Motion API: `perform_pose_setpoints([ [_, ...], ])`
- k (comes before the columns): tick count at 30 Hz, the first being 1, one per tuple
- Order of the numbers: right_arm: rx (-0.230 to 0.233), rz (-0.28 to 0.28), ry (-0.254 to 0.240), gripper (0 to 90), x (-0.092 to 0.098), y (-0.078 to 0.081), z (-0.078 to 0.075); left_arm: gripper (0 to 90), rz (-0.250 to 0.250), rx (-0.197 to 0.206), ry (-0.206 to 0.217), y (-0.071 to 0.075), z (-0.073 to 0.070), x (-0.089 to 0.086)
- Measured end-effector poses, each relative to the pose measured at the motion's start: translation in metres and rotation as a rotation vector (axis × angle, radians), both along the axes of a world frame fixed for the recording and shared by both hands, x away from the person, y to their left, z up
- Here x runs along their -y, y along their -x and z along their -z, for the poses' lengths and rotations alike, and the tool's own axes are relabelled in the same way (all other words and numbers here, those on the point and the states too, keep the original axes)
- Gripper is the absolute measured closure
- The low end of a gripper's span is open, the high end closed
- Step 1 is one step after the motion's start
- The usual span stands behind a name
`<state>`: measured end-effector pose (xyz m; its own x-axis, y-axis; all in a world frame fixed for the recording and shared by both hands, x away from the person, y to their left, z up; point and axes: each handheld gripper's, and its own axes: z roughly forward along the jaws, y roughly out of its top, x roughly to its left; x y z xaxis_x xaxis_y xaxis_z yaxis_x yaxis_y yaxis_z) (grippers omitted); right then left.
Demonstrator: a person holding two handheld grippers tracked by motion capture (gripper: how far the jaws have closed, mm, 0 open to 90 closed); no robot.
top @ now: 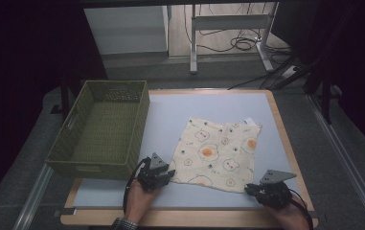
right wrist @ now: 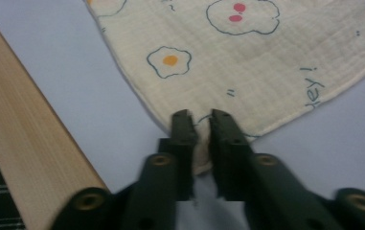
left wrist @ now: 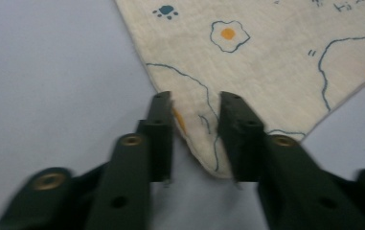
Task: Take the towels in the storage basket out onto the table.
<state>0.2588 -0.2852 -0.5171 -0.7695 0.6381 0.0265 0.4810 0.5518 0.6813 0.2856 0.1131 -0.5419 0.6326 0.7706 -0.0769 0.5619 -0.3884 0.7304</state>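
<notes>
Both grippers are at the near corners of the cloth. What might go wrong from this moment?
The left gripper has its jaws apart around one corner of the cloth, so a lift now may leave that corner behind. The right gripper holds only the very tip of its corner, which might slip out. The basket stands close and could catch the cloth.

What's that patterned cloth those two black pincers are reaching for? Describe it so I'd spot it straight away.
Start at the pale blue table with its wooden edge; a green woven basket sits on its left side. To the right of the basket lies a square cream cloth, spread flat. It is the only soft, printed thing there, dotted with fried-egg drawings, and the left gripper and right gripper each straddle a near corner.
</notes>
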Motion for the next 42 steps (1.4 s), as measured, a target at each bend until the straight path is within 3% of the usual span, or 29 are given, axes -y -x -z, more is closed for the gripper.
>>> perform_pose_setpoints([
  [2, -0.005, -0.002, -0.003, 87.0, 0.000, 0.000, 0.000, 83.9, 0.006, -0.005, 0.005, 0.001, 0.000, 0.001],
  [3, 0.002, -0.005, 0.011, 88.0, 0.000, 0.002, -0.001, 86.5, 0.020, -0.002, 0.004, 0.003, 0.000, 0.003],
  [8, 0.000, -0.012, 0.016, 88.1, 0.006, 0.010, -0.004, 87.7, 0.045, -0.002, 0.014, 0.013, -0.001, 0.001],
  [10, -0.006, -0.005, 0.006, 88.0, 0.013, 0.017, -0.005, 87.8, 0.072, -0.008, 0.035, 0.025, -0.002, 0.002],
  [13, -0.016, -0.008, 0.006, 88.0, 0.019, 0.029, -0.008, 87.7, 0.093, -0.011, 0.031, 0.035, -0.003, 0.005],
  [14, -0.017, -0.009, 0.010, 87.9, 0.021, 0.033, -0.008, 87.5, 0.113, -0.019, 0.034, 0.044, -0.002, 0.007],
  [16, -0.025, -0.012, 0.005, 85.5, 0.024, 0.038, -0.009, 81.5, 0.121, -0.019, 0.036, 0.047, -0.002, 0.008],
  [17, -0.030, -0.016, -0.006, 81.4, 0.027, 0.040, -0.010, 72.1, 0.093, 0.013, 0.029, 0.048, -0.004, 0.007],
  [18, -0.030, -0.016, -0.006, 81.4, 0.027, 0.040, -0.010, 65.7, 0.093, 0.013, 0.029, 0.048, -0.004, 0.007],
  [19, -0.023, -0.003, -0.013, 74.4, 0.031, 0.039, -0.013, 62.8, 0.074, 0.026, 0.024, 0.045, -0.005, 0.005],
  [20, -0.014, 0.001, -0.013, 72.5, 0.032, 0.037, -0.014, 59.6, 0.046, 0.027, 0.051, 0.036, -0.007, 0.001],
  [22, -0.007, 0.019, -0.033, 66.8, 0.035, 0.031, -0.017, 51.5, 0.037, 0.024, 0.065, 0.029, -0.008, -0.001],
  [23, -0.010, 0.019, -0.043, 63.2, 0.036, 0.026, -0.018, 49.4, 0.025, 0.019, 0.058, 0.014, -0.010, -0.001],
  [24, -0.010, 0.019, -0.043, 63.2, 0.036, 0.026, -0.018, 47.9, 0.025, 0.019, 0.058, 0.014, -0.010, -0.001],
  [25, 0.001, 0.024, -0.032, 58.6, 0.035, 0.015, -0.019, 46.2, 0.023, 0.021, 0.046, 0.003, -0.011, 0.002],
  [26, 0.001, 0.024, -0.032, 58.6, 0.035, 0.015, -0.019, 45.6, 0.023, 0.021, 0.046, 0.003, -0.011, 0.002],
  [27, 0.027, 0.039, -0.026, 56.8, 0.034, 0.005, -0.020, 43.9, 0.025, 0.023, 0.038, -0.011, -0.012, 0.007],
  [32, 0.057, 0.071, -0.009, 44.4, 0.032, -0.018, -0.021, 35.3, 0.039, 0.024, 0.006, -0.034, -0.012, 0.016],
  [33, 0.037, 0.092, -0.025, 39.1, 0.032, -0.031, -0.022, 34.1, 0.041, 0.022, 0.000, -0.038, -0.012, 0.017],
  [34, 0.037, 0.092, -0.025, 39.1, 0.032, -0.031, -0.022, 34.1, 0.043, 0.020, -0.002, -0.044, -0.012, 0.019],
  [35, 0.018, 0.102, -0.046, 34.9, 0.033, -0.045, -0.021, 30.9, 0.047, 0.024, -0.001, -0.055, -0.012, 0.022],
  [36, 0.022, 0.108, -0.046, 32.1, 0.034, -0.050, -0.020, 30.3, 0.047, 0.024, -0.001, -0.055, -0.012, 0.022],
  [37, 0.016, 0.125, -0.041, 29.8, 0.034, -0.057, -0.019, 28.2, 0.051, 0.017, 0.008, -0.066, -0.013, 0.025],
  [40, 0.004, 0.148, -0.046, 22.3, 0.033, -0.072, -0.017, 24.0, 0.063, 0.016, -0.002, -0.079, -0.015, 0.029],
  [42, 0.000, 0.163, -0.042, 21.2, 0.032, -0.078, -0.016, 21.3, 0.069, 0.015, -0.002, -0.082, -0.016, 0.029],
])
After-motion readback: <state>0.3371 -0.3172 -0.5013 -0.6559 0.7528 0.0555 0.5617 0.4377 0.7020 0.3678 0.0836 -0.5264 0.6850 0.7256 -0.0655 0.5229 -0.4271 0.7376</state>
